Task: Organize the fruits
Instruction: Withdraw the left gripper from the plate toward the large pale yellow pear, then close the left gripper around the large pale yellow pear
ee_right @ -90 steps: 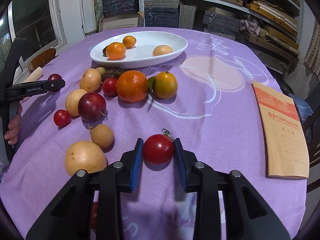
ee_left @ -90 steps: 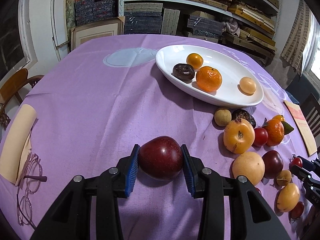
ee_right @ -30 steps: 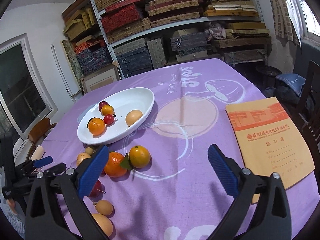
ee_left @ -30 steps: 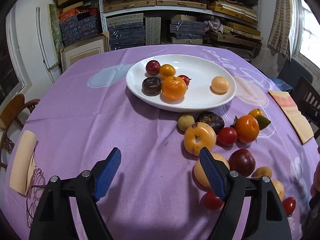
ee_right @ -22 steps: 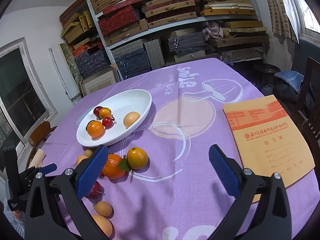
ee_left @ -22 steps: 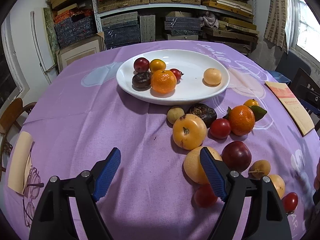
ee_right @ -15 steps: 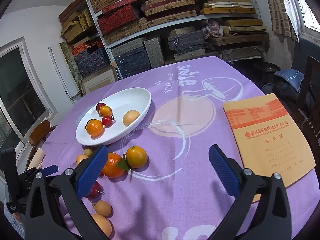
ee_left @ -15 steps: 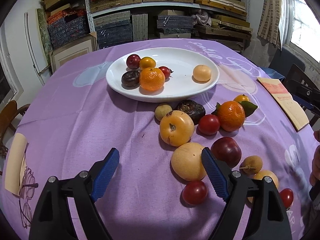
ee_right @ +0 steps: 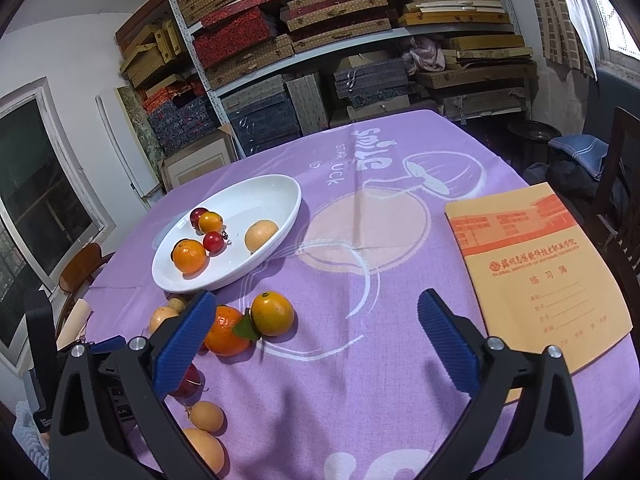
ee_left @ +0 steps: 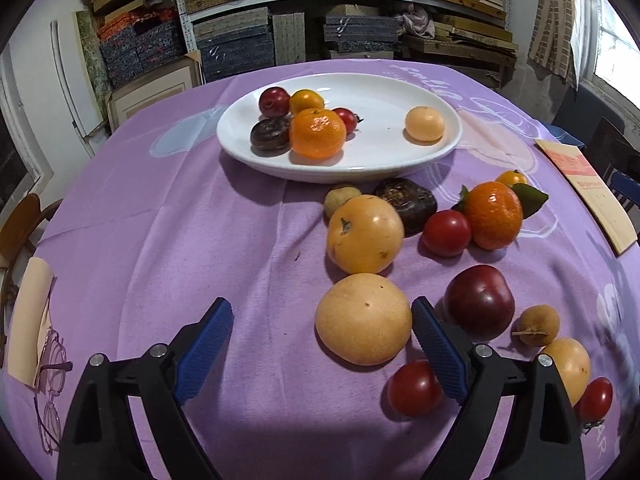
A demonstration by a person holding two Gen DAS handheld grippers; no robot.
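Note:
A white oval plate (ee_left: 400, 160) holds a plum, two oranges, a dark fruit, a cherry tomato and a pale round fruit. Loose fruit lies in front of it on the purple cloth. My left gripper (ee_left: 320, 312) hangs low over this pile, its jaws opening. A large pale yellow fruit (ee_left: 363, 318) sits between the tips, close beside the right finger, and no pad presses on it. A dark plum (ee_left: 480, 300) and a tomato (ee_left: 414, 388) lie just outside that finger. My right gripper (ee_right: 316, 300) stands open above the cloth, holding nothing, with the plate (ee_right: 288, 216) ahead on its left.
An orange exercise book (ee_right: 532, 272) lies on the right side of the table. Spectacles (ee_left: 52, 380) and a cream roll rest near the left edge. A leafy mandarin (ee_left: 494, 216), a yellow-orange fruit (ee_left: 364, 234) and several small fruits crowd the right. Shelves and chairs surround the table.
The plum and the tomato held three seconds ago now lie on the plate. My left gripper has sunk toward the loose pile with wider jaws, bringing the pale fruit between them. The right gripper stayed put.

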